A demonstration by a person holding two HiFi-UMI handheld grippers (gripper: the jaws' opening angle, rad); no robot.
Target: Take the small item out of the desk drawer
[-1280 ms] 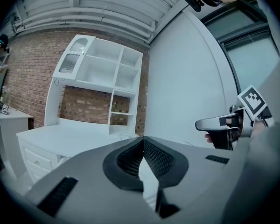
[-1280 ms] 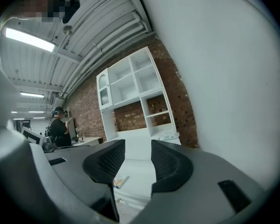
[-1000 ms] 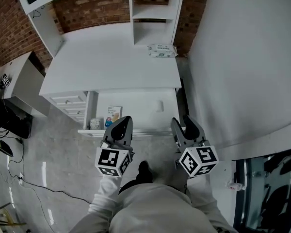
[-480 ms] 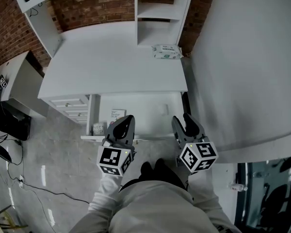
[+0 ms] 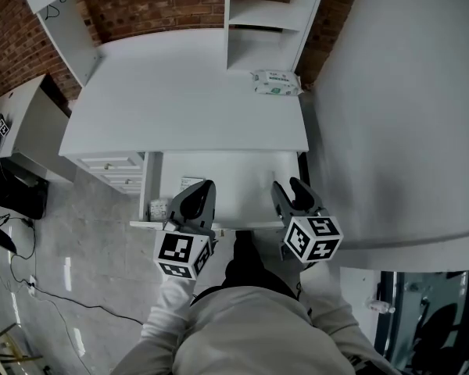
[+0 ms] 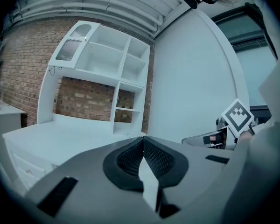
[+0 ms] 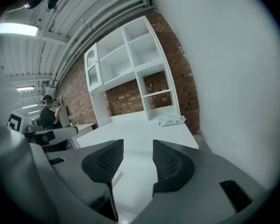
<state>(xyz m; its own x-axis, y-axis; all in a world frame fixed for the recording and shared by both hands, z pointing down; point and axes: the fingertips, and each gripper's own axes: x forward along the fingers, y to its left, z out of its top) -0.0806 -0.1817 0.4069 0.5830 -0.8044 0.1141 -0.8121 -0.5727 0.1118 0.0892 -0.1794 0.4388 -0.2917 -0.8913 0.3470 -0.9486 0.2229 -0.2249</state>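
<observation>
The desk drawer (image 5: 238, 180) stands pulled out under the white desk top (image 5: 187, 100). A small flat box (image 5: 187, 183) lies at its left side, partly hidden by my left gripper (image 5: 204, 187). Another small item (image 5: 155, 208) sits in the drawer's front left corner. The left gripper (image 6: 142, 143) hangs over the drawer's front left part, its pads touching with nothing between them. My right gripper (image 5: 288, 187) is over the drawer's front right, open (image 7: 137, 149). Its jaws have just been opening a little, and nothing is between them.
A packet of wipes (image 5: 277, 82) lies at the desk's back right, beside a white shelf unit (image 5: 270, 22). A stack of narrow drawers (image 5: 113, 162) is at the left. A white wall (image 5: 406, 116) runs close on the right. Cables (image 5: 16, 264) trail on the floor.
Both grippers have moved forward over the open drawer, and the right one has sunk a little. The desk sits closer in the head view. Nothing was taken hold of.
</observation>
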